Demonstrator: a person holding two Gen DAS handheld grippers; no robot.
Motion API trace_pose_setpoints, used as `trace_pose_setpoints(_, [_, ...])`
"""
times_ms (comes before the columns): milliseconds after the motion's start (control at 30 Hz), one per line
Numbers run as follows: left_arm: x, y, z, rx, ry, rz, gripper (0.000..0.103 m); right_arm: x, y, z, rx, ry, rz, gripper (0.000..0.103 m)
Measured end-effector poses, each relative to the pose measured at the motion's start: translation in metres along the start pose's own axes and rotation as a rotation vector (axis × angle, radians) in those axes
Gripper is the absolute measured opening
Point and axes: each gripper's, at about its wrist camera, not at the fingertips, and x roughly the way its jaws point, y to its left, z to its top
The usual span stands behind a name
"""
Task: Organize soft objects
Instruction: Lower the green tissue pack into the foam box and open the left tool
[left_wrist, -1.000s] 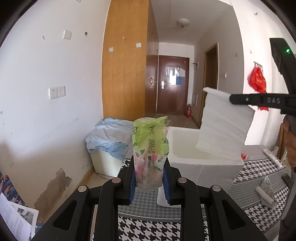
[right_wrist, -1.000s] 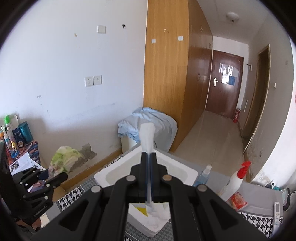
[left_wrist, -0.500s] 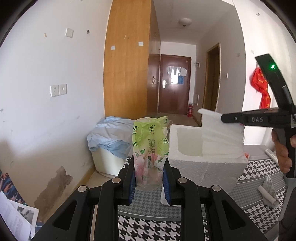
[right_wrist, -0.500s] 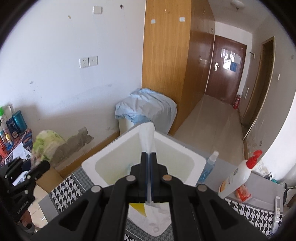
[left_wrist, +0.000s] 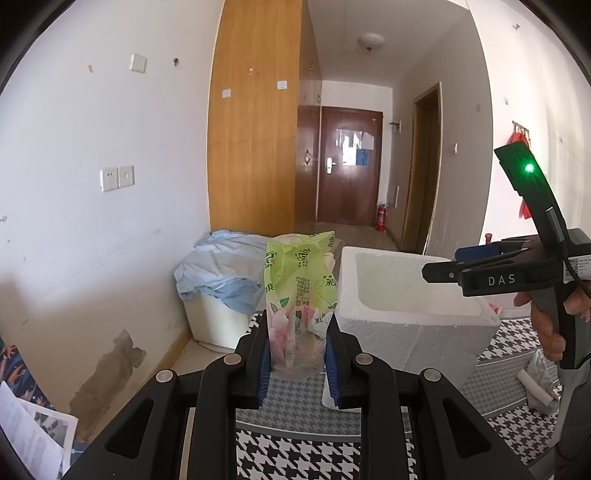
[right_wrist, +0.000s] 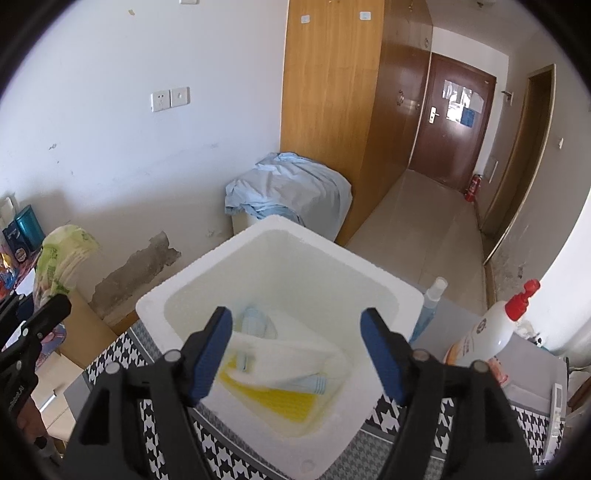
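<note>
From the left wrist, the left tongs (left_wrist: 298, 363) are clamped on a green tissue pack (left_wrist: 301, 295), held upright in the air short of the white foam box (left_wrist: 413, 332), which stands on the houndstooth-covered worktop (left_wrist: 295, 450); the right tongs (left_wrist: 443, 271) reach in from the right edge over the box's opening, gripped by a hand (left_wrist: 554, 317). From the right wrist, the right tongs (right_wrist: 295, 354) stand wide apart, their jaws having just been opening, with nothing pressed between the blue pads; below them a white folded cloth (right_wrist: 291, 358) lies inside the foam box (right_wrist: 369, 435), on top of a yellow cloth (right_wrist: 277, 398) and a pale blue striped one (right_wrist: 255, 321). The step in hand looks like the drop of the white cloth into the box, now done. The next move probably calls for the right tongs to clear away from the opening so that the left can carry the tissue pack over the rim and release it inside.
</note>
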Motion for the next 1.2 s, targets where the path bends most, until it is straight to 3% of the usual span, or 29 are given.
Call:
trace_pose_setpoints(200, [0.001, -0.003, 0.004, 0.012, -0.007, -0.014, 0.026, -0.011, -0.001, -0.002, 0.006, -0.025, -0.002, 0.076])
trace_pose_setpoints(433, [0.003, -0.009, 0.014, 0.028, -0.022, -0.047, 0.026, -0.034, -0.010, -0.010, 0.051, -0.101, 0.020, 0.094])
trace_pose_setpoints(767, [0.007, -0.024, 0.024, 0.057, -0.043, -0.093, 0.026, -0.071, -0.008, -0.028, 0.059, -0.227, -0.015, 0.095])
trace_pose_setpoints(1200, [0.016, -0.038, 0.032, 0.077, -0.055, -0.141, 0.026, -0.088, -0.005, -0.050, 0.075, -0.295, -0.066, 0.095])
